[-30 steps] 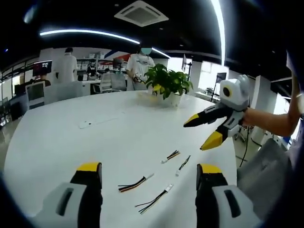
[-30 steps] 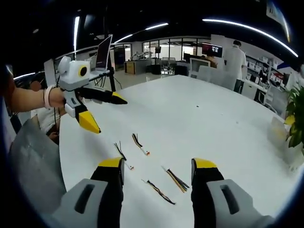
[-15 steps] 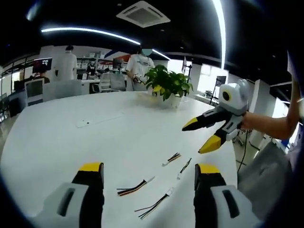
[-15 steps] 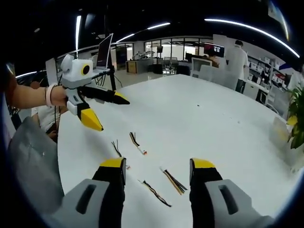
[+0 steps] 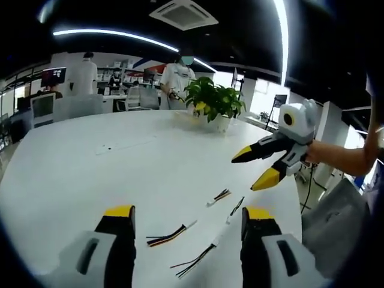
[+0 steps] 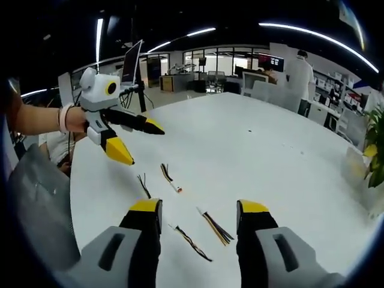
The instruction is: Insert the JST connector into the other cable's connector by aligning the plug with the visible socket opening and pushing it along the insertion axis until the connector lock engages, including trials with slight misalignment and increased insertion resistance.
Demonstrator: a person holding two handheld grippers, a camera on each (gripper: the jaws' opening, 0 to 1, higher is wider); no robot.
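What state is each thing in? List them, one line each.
Left claw: open, holding nothing, above the table.
Right claw: open, holding nothing, above the table.
Four short cables: lying loose on the white table, apart from one another, none mated.
Potted plant: upright at the table's far edge.

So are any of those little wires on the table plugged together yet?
No. Four short cables lie apart on the white table; both tools are open, holding nothing.
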